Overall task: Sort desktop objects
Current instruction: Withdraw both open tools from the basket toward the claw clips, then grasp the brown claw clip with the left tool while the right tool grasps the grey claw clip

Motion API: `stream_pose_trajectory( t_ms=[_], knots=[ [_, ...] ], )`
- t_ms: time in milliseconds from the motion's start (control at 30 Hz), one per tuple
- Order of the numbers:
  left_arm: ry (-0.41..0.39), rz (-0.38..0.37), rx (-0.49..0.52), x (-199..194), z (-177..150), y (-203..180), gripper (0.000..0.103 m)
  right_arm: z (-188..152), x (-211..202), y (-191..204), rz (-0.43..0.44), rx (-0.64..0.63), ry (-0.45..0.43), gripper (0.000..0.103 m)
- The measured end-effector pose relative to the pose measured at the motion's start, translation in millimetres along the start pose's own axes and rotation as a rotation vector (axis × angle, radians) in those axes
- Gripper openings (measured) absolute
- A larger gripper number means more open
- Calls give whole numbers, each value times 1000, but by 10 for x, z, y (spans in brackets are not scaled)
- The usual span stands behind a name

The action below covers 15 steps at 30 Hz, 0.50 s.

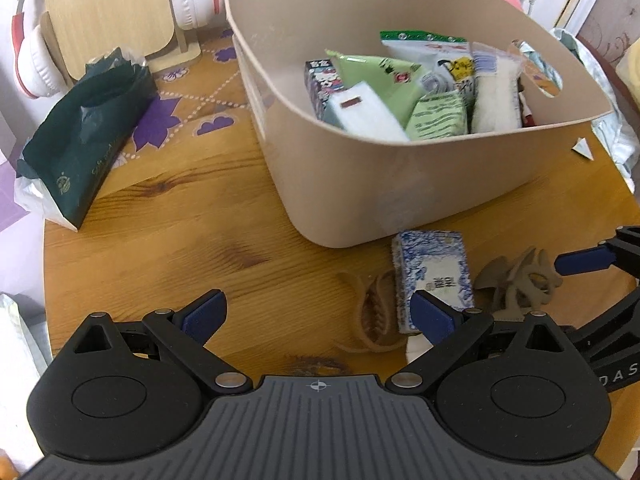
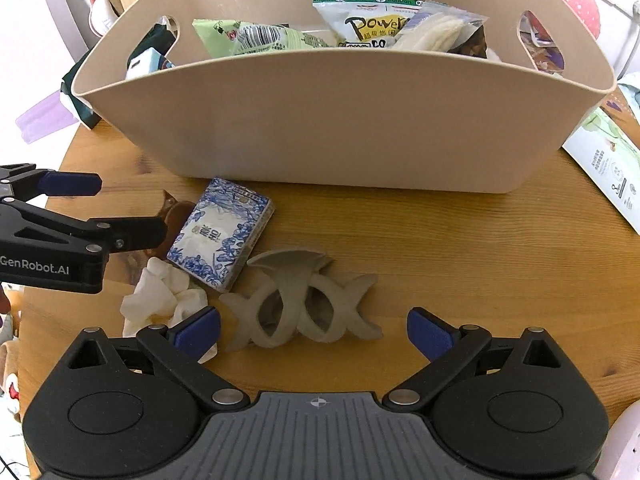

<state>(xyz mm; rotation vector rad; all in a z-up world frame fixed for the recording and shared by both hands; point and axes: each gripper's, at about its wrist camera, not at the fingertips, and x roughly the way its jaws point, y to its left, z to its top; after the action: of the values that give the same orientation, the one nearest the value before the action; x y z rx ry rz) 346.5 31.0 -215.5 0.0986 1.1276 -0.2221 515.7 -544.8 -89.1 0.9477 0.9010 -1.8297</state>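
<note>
Lying crosswise, grey hair claw [image 2: 302, 304]

I read "GenRobot.AI" on my left gripper [image 2: 86, 204] at nine o'clock, and "PanPan" and "Power" on a snack bag [image 2: 360, 20] at twelve.

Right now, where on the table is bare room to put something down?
Bare wood lies left of the bin, between it and the green pack. More lies right of the grey clip, before the bin. Crowded: blue pack, clip and white lump.
</note>
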Motion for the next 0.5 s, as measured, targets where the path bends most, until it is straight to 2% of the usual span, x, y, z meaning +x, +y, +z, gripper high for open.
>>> stream_pose_trajectory(
  t_ms=[367,433,500],
  knots=[
    [44,44,-4,214,-29,-27,100,6,82,-3,-13,10,17,98],
    [37,73,23,219,-52,-65,100,4,80,5,-17,8,12,97],
    [30,72,19,218,-67,-61,100,2,74,2,-14,9,5,96]
  ],
)
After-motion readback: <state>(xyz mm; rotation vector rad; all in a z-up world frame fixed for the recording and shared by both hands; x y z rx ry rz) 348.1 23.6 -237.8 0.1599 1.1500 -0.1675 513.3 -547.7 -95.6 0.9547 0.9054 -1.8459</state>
